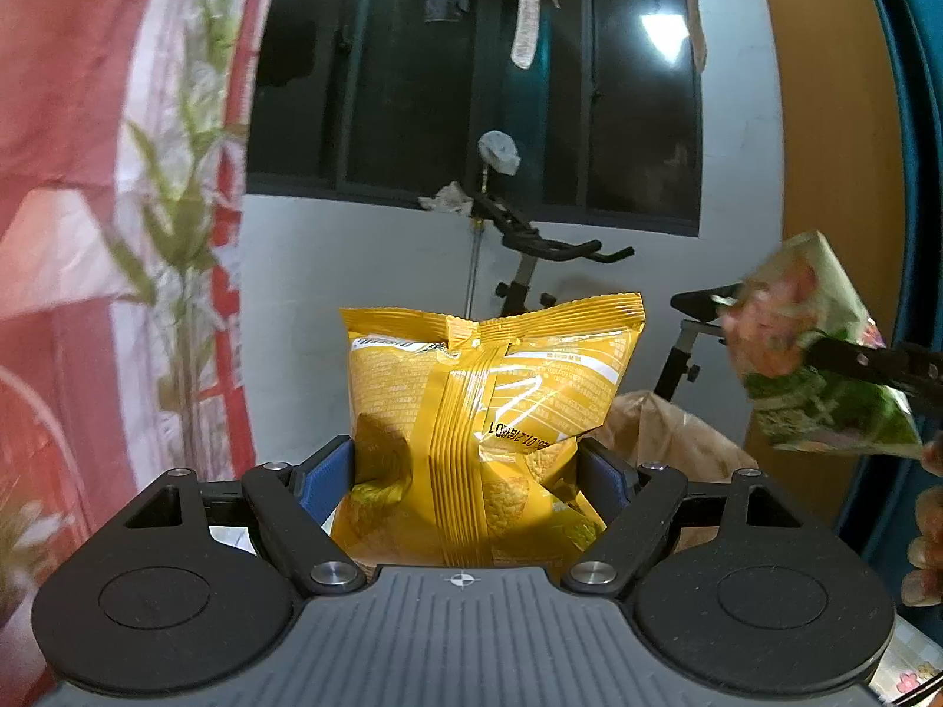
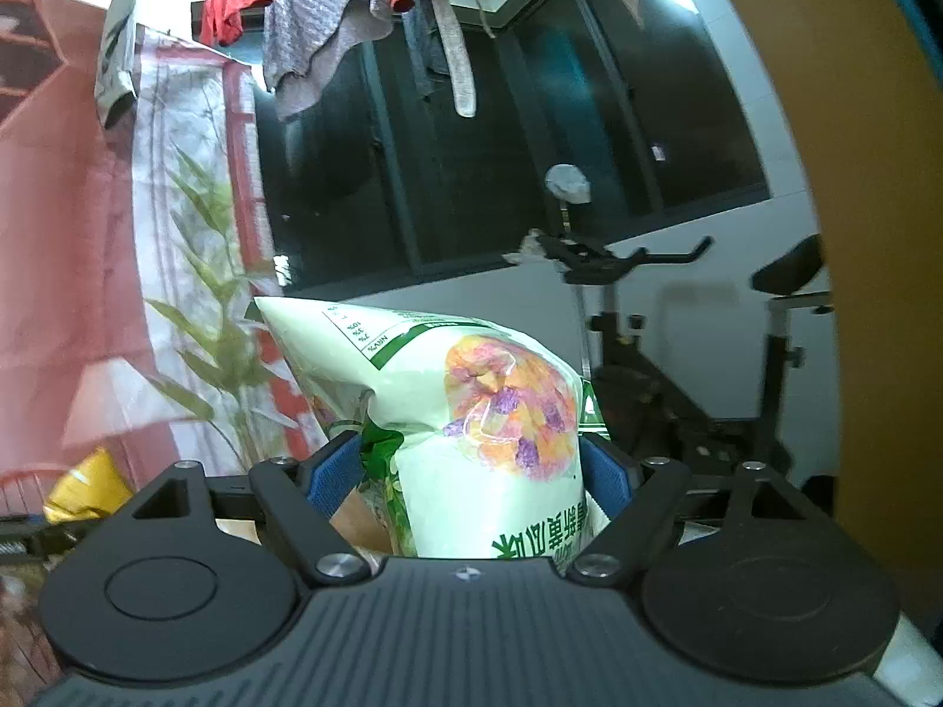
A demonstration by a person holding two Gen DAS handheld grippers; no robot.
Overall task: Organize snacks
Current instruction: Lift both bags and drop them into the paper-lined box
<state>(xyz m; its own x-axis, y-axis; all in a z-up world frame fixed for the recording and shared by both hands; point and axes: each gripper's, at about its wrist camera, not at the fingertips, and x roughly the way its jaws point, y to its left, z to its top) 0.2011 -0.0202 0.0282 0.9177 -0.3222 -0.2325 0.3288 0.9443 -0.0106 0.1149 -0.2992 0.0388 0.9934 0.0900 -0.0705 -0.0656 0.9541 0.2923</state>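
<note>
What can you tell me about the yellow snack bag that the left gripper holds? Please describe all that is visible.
The yellow snack bag is a glossy, crinkled foil pouch with a crimped top edge and a vertical back seam facing the camera, with fine white print and a date code. It looks puffed and sealed. It stands upright in the air, pinched on both lower sides by the blue pads of the left gripper. Nothing else touches it.

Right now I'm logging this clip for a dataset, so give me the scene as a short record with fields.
left gripper: shut on yellow chip bag, held upright in the air
right gripper: shut on white-and-green snack bag, also lifted
background: exercise bike, dark window, hanging laundry, floral curtain
</note>
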